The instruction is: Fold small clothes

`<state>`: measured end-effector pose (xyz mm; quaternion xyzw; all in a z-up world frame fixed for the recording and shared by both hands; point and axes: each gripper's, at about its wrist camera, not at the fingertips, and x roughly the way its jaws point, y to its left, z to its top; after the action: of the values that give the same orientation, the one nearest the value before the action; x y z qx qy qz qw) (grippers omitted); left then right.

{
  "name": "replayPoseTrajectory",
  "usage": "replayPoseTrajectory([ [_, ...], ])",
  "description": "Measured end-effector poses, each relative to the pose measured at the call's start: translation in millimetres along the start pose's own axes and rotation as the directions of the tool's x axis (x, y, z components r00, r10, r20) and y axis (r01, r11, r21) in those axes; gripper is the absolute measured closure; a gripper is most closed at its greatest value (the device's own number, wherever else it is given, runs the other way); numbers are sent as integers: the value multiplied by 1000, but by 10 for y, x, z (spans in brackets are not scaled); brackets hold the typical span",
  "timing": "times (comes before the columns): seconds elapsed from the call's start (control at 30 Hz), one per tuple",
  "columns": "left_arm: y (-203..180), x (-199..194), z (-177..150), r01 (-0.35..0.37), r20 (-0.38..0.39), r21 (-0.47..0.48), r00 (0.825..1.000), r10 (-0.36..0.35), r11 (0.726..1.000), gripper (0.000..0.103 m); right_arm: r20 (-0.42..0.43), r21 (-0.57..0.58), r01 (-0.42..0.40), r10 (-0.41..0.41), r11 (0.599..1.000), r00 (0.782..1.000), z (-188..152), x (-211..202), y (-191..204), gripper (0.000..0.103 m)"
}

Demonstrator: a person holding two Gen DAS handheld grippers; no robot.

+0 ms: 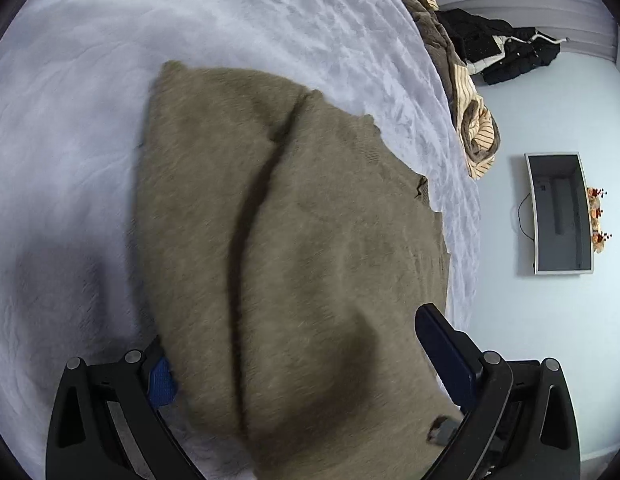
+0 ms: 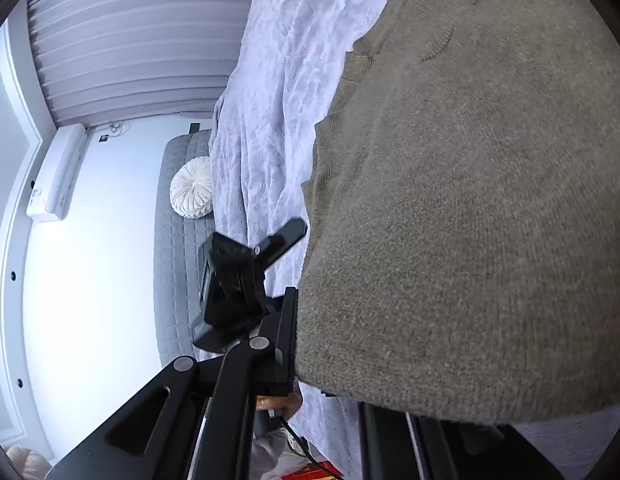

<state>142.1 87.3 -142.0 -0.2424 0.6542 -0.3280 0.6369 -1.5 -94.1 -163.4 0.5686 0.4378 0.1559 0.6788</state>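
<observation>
Both tools are at the near end of the brown sweater (image 1: 294,240), and everything here is told from that sweater. It lies on the bed, on a pale bedspread (image 1: 90,120).

In the left wrist view the left tool (image 1: 306,360) has its two fingers wide apart. The sweater's near end sits between them. One finger (image 1: 446,348) rests on top of the sweater at its right edge. The other finger, with a blue pad (image 1: 163,380), pokes out from under the sweater's left edge. So this tool is open and is not squeezing anything.

In the right wrist view the sweater fills most of the picture and hangs over the right tool (image 2: 350,360). Only one finger (image 2: 288,340) shows, pressed right against the sweater's edge. The other finger is hidden under the cloth, so I cannot tell if this tool is pinching the sweater or not. The left tool also shows in this view, just beside the same edge.

The sweater's long way runs from the tools toward the far side of the bed. A dark crease (image 1: 262,184) runs the same way. I think the next fold should carry the near end away along that line. Both tools are about equally near it.

A pile of other clothes (image 1: 462,80) lies well past the sweater's far end.
</observation>
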Motion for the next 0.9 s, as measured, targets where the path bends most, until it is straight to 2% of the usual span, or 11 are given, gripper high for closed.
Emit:
replayPoseTrajectory([
  [0.07, -198, -41, -26, -41, 22, 84, 999, 40, 996, 15, -34, -4, 48, -48, 999, 998, -38, 75, -10, 95],
  [0.13, -399, 34, -26, -119, 30, 166, 993, 115, 979, 16, -122, -29, 146, -149, 989, 981, -87, 128, -54, 91],
  [0.27, -412, 194, -69, -227, 1, 209, 973, 232, 951, 16, -307, -164, 289, -327, 943, 894, -238, 181, -16, 90],
  [0.37, -350, 288, -72, -310, -4, 211, 948, 318, 927, 16, -212, -305, 329, -401, 894, 891, -132, -63, 225, 90],
  [0.43, -335, 315, -90, -375, 17, 217, 925, 381, 901, 45, -58, -356, 419, -467, 835, 882, 62, -275, 309, 90],
  [0.47, -331, 340, -92, -404, 14, 219, 911, 411, 888, 65, 4, -375, 473, -509, 797, 861, 182, -321, 312, 90],
  [0.5, -322, 329, -90, -400, 16, 201, 914, 405, 894, 72, 49, -394, 532, -561, 750, 827, 303, -310, 281, 92],
  [0.57, -361, 266, -111, -413, 46, 191, 910, 413, 890, 79, 54, -409, 600, -638, 688, 768, 500, -162, 95, 94],
  [0.6, -407, 227, -133, -423, 60, 189, 906, 419, 886, 80, 10, -403, 607, -660, 685, 752, 570, -55, -70, 97],
  [0.73, -765, 78, -172, -404, 118, 209, 914, 387, 890, 81, -14, -359, 553, -597, 751, 802, 663, -18, -186, 100],
  [0.9, -1567, 52, -244, -387, 178, 321, 921, 346, 864, 81, -18, -311, 470, -499, 826, 866, 660, -317, -195, 99],
])
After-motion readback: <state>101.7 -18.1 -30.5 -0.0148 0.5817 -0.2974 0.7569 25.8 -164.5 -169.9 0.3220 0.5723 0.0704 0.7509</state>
